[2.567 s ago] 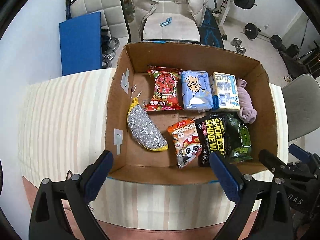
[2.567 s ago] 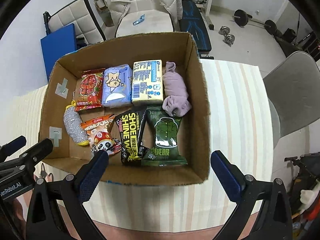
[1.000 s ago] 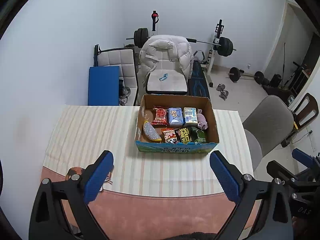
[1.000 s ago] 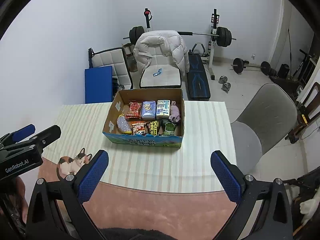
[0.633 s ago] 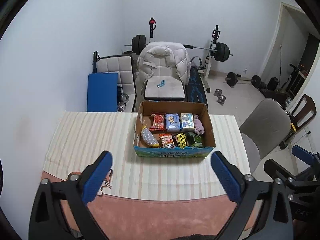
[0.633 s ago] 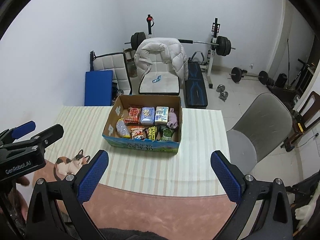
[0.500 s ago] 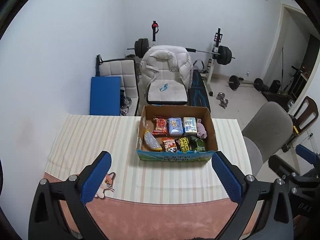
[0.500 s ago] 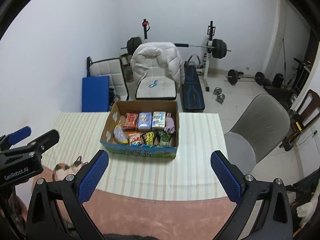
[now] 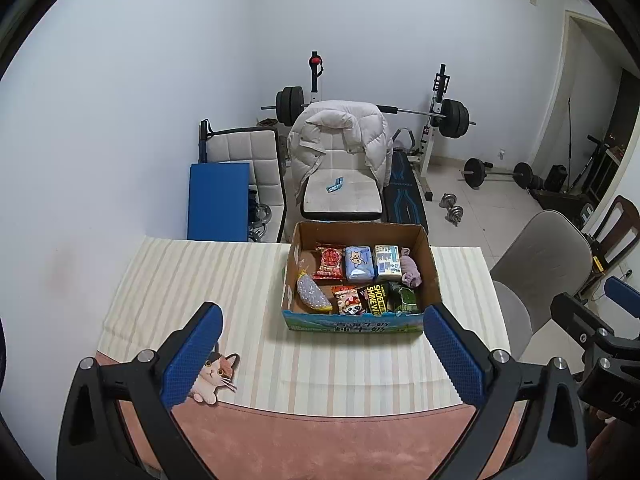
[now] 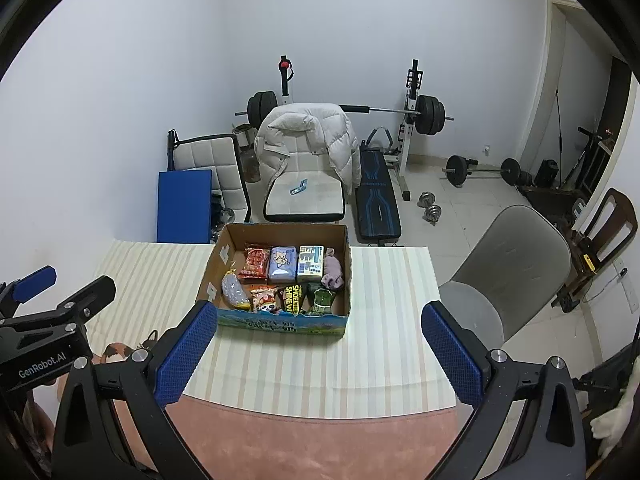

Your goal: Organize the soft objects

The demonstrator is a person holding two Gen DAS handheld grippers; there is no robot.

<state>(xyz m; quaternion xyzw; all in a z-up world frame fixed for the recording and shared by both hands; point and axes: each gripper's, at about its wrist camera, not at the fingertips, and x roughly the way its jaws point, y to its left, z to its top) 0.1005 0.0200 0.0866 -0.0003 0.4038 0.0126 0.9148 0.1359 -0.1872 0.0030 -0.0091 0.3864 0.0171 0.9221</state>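
- Your left gripper [image 9: 322,354] with blue pads is spread wide and holds nothing, high above the striped tablecloth [image 9: 192,280].
- Your right gripper [image 10: 318,354] is spread wide too, with nothing in it.
- The brown cardboard box [image 9: 433,280] sits on the table, well away from both.
- Inside it lie snack packs, a silver scrubber [image 9: 312,295] and a purple cloth [image 9: 410,272].

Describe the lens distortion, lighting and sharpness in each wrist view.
Left wrist view: strong fisheye bowing, black vignette at the corners; even indoor light, cardboard box sharp, left hand-held gripper in focus. Right wrist view: same curvature and vignette; soft light, no glare, packets in the box legible, right hand-held gripper crisp.
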